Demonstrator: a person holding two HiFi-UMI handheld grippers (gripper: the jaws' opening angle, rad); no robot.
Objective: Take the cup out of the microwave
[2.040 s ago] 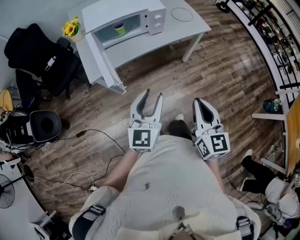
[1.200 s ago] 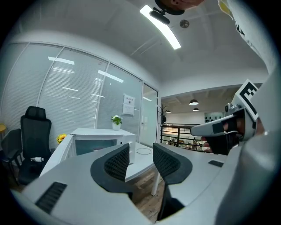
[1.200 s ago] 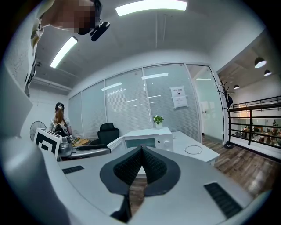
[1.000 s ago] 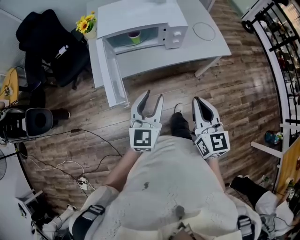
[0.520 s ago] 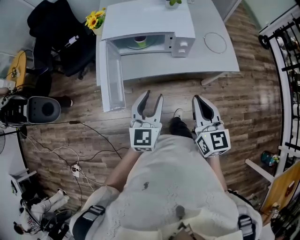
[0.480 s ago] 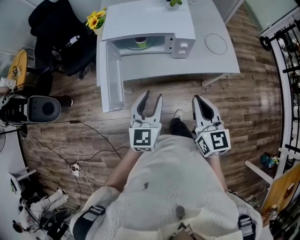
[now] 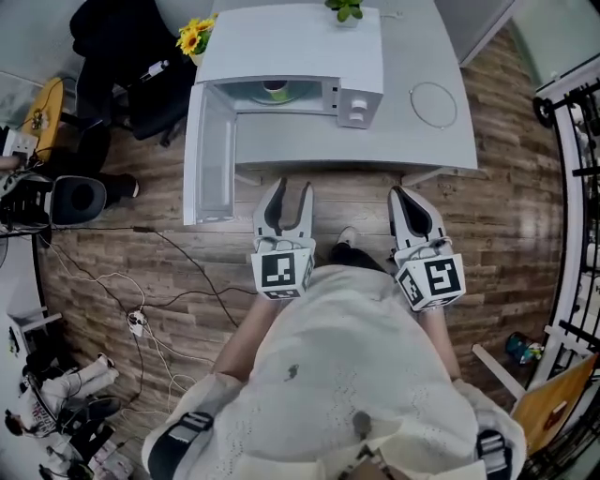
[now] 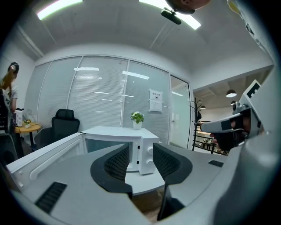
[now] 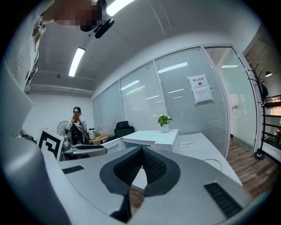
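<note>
Head view looks down on a white microwave [image 7: 291,52] at the far left of a white desk [image 7: 412,145], with its door [image 7: 210,155] swung wide open toward the near side. The cup [image 7: 276,90], greenish as far as I can tell, sits inside the microwave cavity, well apart from both claws.

Left claw [image 7: 290,187] is held out over the wood floor [image 7: 511,216], just near of the desk edge. It's released, jaws apart with nothing between them. Left gripper view backs that up: you just see the microwave front through the gap.

Right claw [image 7: 404,195] is off to the right at about the same level, clenched on nothing. Right gripper view shows its pads pressed together.

Other stuff:
- yellow flowers [image 7: 192,37] left of the microwave
- a little potted plant [image 7: 345,9] by the microwave's far edge
- a thin ring of cord [image 7: 433,103] on the desk to the right
- a black chair [image 7: 117,56] at far left
- cables [image 7: 173,300] trailing across the floor
</note>
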